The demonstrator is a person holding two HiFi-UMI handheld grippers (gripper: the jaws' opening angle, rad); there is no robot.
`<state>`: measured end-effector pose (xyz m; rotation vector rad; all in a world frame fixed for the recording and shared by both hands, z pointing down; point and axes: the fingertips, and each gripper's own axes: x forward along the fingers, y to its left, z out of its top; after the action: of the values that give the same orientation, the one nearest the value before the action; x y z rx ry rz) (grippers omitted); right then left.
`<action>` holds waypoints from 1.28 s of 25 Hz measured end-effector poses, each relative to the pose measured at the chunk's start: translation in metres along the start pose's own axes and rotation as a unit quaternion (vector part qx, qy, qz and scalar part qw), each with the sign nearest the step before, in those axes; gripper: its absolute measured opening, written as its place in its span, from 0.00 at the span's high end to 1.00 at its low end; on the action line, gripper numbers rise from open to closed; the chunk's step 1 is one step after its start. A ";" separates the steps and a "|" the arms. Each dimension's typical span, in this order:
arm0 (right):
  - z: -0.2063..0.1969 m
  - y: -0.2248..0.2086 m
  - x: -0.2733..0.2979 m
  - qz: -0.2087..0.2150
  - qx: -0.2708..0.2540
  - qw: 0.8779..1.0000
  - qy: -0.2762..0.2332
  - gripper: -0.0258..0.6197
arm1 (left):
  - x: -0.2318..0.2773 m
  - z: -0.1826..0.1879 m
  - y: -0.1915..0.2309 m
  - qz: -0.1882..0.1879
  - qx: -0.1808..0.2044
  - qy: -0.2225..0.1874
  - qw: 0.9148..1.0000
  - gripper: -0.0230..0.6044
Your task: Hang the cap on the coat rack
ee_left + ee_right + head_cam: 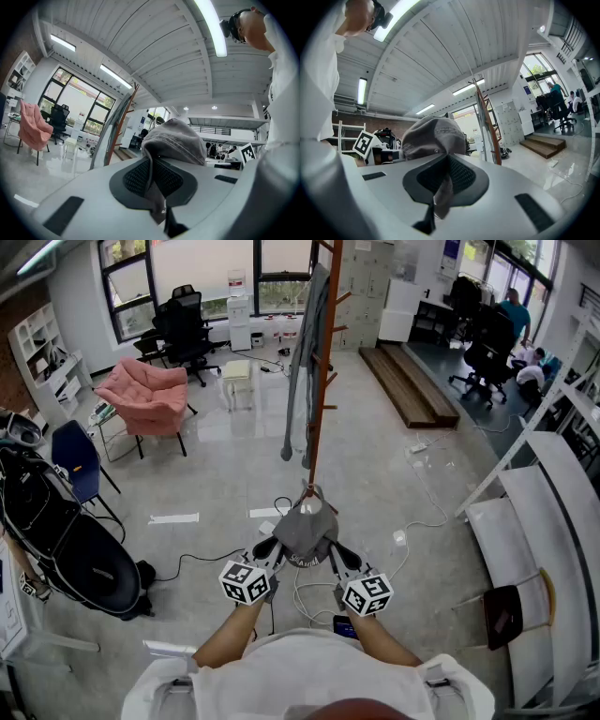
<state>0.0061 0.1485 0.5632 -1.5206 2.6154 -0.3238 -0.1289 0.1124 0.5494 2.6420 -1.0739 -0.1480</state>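
Note:
A grey cap hangs between my two grippers in the head view, held up in front of the brown wooden coat rack. My left gripper is shut on the cap's left edge, and its own view shows the cap pinched between the black pads. My right gripper is shut on the cap's right edge; the cap fills that view's middle. The rack's pole rises just beyond the cap. A grey garment hangs on the rack's upper pegs.
A pink chair, a blue chair and a black stroller stand at the left. White cables trail over the floor by the rack's foot. White shelving runs along the right. Wooden steps lie beyond.

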 end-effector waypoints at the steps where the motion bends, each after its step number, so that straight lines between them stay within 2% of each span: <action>1: 0.001 0.001 0.000 0.001 0.000 1.000 -0.002 0.92 | 0.000 0.002 -0.001 0.000 0.002 -0.002 1.000 0.93; 9: 0.004 -0.002 -0.002 -0.003 0.012 1.000 -0.010 0.92 | 0.001 0.006 -0.006 -0.006 0.017 0.003 1.000 0.93; 18: 0.001 -0.008 -0.023 -0.010 0.015 1.000 -0.014 0.92 | 0.003 -0.006 -0.025 -0.013 0.010 0.010 1.000 0.93; 32: 0.011 -0.042 -0.072 0.009 0.017 1.000 -0.019 0.92 | 0.022 -0.020 -0.078 -0.001 0.016 0.011 1.000 0.93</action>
<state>0.0792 0.1892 0.5606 -1.4774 2.5798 -0.3325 -0.0568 0.1546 0.5452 2.6674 -1.0758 -0.1037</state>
